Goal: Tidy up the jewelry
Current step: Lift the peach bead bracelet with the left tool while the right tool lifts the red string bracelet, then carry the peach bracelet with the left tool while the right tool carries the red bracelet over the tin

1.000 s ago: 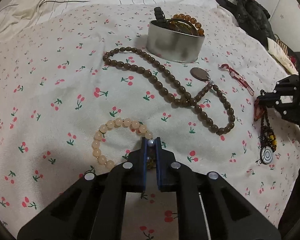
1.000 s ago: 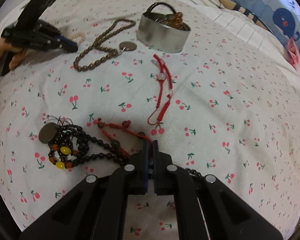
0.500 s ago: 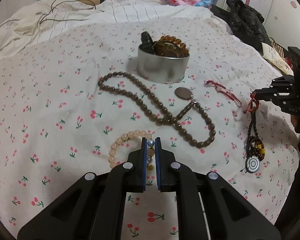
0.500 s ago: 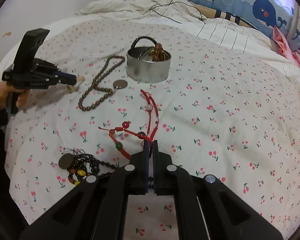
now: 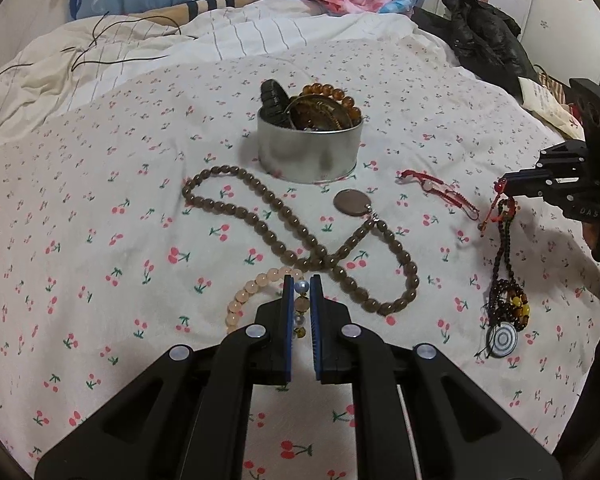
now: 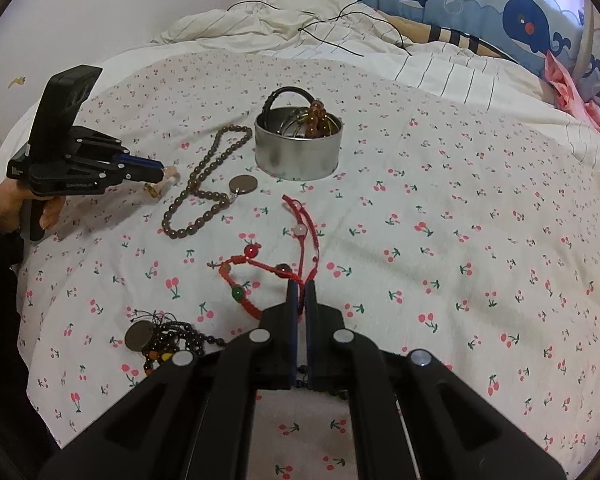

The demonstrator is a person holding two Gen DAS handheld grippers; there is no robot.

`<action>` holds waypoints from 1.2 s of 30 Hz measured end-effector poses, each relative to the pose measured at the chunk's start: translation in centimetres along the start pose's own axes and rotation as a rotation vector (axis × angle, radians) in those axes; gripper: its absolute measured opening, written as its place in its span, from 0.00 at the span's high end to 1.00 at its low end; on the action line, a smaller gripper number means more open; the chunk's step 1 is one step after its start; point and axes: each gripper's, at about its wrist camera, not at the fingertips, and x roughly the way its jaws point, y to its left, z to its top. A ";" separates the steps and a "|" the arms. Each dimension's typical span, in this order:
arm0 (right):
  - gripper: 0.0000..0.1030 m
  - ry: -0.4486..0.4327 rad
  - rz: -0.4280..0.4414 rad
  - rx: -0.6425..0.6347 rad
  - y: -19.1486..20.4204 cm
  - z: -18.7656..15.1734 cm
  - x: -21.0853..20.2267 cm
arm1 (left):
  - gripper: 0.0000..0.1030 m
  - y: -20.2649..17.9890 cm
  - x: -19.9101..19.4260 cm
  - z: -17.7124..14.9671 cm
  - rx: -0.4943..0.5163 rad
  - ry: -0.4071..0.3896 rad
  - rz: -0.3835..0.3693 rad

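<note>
While both pairs of tongs have risen off the cherry-print bedsheet since a second ago, each has taken a piece of jewelry up with it. The left tongs are clenched on the charm end of the pale peach bead bracelet, whose loop now hangs partly lifted, in front of the round silver metal tin and on the near side of the long brown bead necklace. The right tongs are clenched on a red braided cord bracelet, and the black bead strand with yellow beads and a round pendant dangles from the same grip, off to the right of the tin. A second red cord bracelet lies on the sheet just right of the tin. The tin already holds amber beads and dark bangles, so I judge both lifted pieces are bound there next; the dangling strand may snag or swing on the way.
</note>
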 end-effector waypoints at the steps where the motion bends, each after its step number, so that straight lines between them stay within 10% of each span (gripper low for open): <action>1: 0.96 -0.003 0.000 0.002 -0.1 0.1 0.0 | 0.93 -0.1 0.0 0.1 0.002 -0.002 -0.003; 15: 0.96 -0.060 -0.002 0.005 -0.1 1.1 -0.5 | 0.93 4.1 -2.9 0.3 -0.130 -0.093 -0.005; 36: 0.96 -0.210 -0.119 -0.018 0.0 6.4 0.4 | 0.93 -1.2 0.4 9.9 -0.072 -0.245 -0.183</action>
